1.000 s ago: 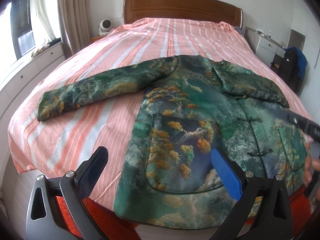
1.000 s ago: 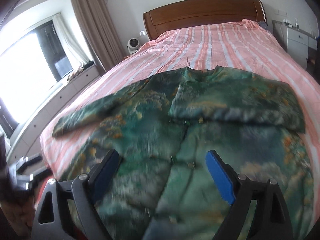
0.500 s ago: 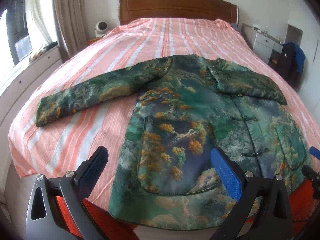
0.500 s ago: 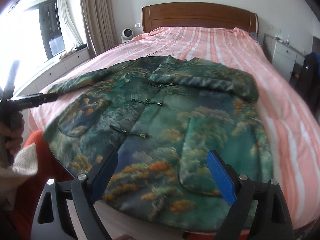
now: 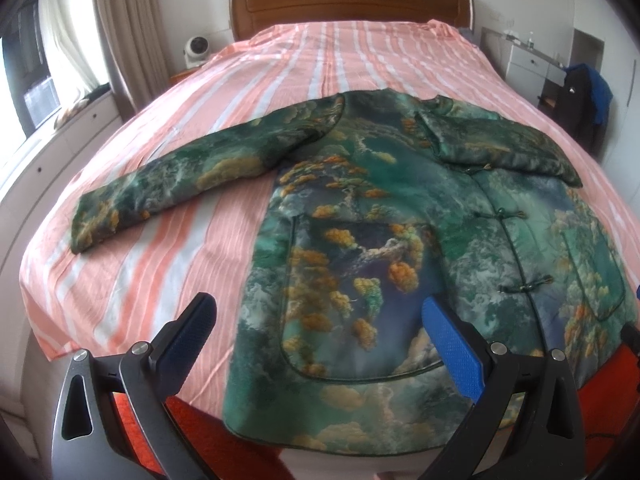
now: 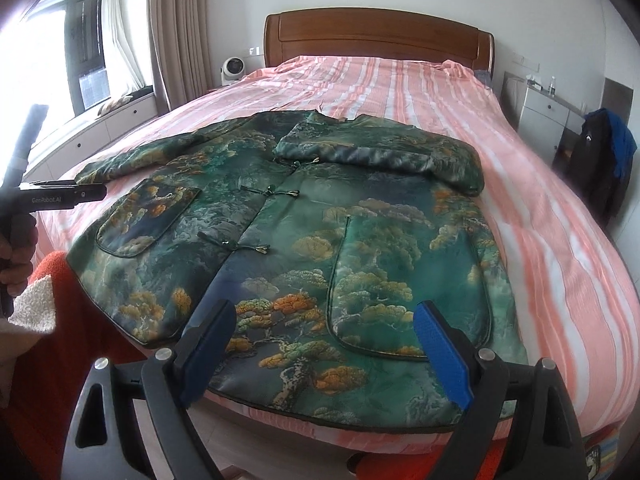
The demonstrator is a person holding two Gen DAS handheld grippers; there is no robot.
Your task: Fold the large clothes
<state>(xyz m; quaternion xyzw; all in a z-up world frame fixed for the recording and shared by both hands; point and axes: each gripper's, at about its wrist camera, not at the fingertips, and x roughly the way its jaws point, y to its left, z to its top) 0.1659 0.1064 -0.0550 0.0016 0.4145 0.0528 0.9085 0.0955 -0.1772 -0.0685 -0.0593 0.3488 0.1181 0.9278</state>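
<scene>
Left gripper (image 5: 316, 332): jaws spread wide, nothing between the textured blue pads; it hovers above the near hem of the jacket (image 5: 400, 240), no contact visible.

Right gripper (image 6: 324, 340): jaws likewise spread wide, empty, hanging over the hem on the garment's other half, just short of the curved patch pocket (image 6: 408, 280).

Jacket: padded, satin-sheen fabric, green w/ orange-gold tree and cloud print, dark piping along edges, knotted frog fasteners (image 6: 256, 246) down the front. Lies flat, front up, straight ahead of both grippers on the bed (image 5: 360, 60). One sleeve (image 5: 192, 184) extends straight out to the left of the left gripper; the other sleeve (image 6: 384, 156) is folded across the chest (beyond the right gripper).

Bedsheet (image 6: 540, 220): ribbed, pink-and-white stripes. Wooden headboard (image 6: 380, 36) at far end, smooth, rounded corners.
</scene>
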